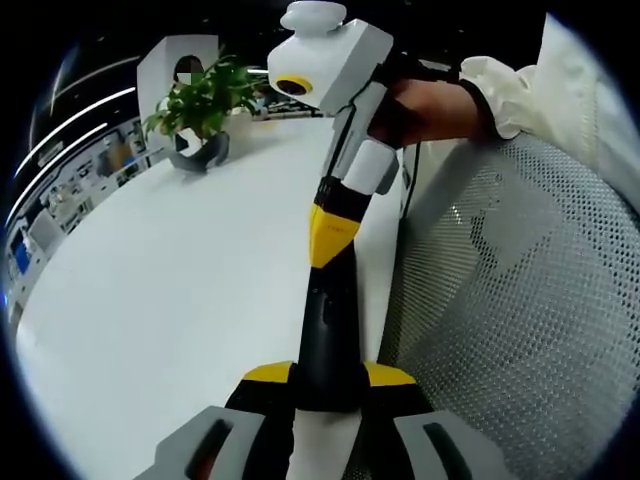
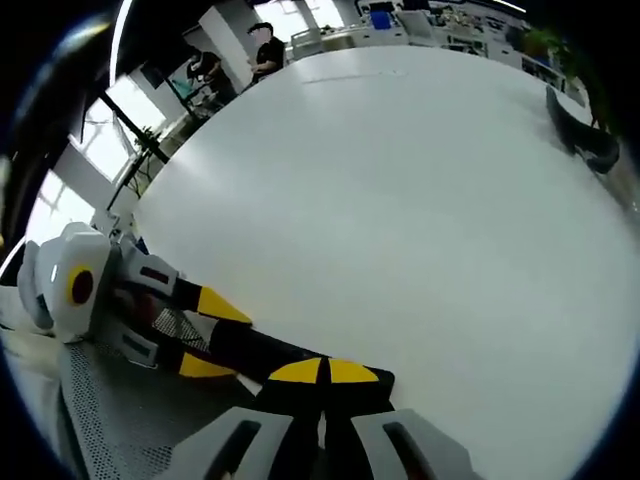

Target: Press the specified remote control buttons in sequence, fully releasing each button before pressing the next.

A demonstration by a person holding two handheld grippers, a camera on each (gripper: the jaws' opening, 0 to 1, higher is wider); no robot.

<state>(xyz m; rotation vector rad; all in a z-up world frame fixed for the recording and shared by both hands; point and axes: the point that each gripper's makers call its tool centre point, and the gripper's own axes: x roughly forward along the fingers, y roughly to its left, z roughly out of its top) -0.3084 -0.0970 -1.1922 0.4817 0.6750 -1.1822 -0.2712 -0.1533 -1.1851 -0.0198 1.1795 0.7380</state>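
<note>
In the left gripper view, a plant (image 1: 200,100) in a grey pot stood on the white table (image 1: 170,290), well left of the remote and beyond it. The remote (image 1: 330,330) – a long black bar – ran up the middle of the view, over the table's right edge. Its near end sat between the jaws of the left gripper (image 1: 330,385), whose yellow tips were clamped against its two sides. At the remote's far end the right gripper (image 1: 330,235) came down from above, its yellow-and-black tip touching the remote's upper face; which button it met was too small to tell. A hand (image 1: 430,105) in a white sleeve held that gripper, up and right of the remote. Just right of the remote lay the grey mesh of a chair (image 1: 520,300).

In the right gripper view, the left gripper (image 2: 215,337) reached in from the left, its white body far left of the remote and its two yellow tips pinching the remote (image 2: 250,350) from either side. The remote lay slantwise, its right end running under the right gripper (image 2: 322,372), whose jaws were closed – yellow tips together, nothing between them – and resting on the remote's face. Chair mesh (image 2: 120,420) showed below and left of the remote. The table (image 2: 400,200) spread away beyond it, with two people (image 2: 262,50) past its far edge and the dark pot (image 2: 580,135) far to the remote's right.
</note>
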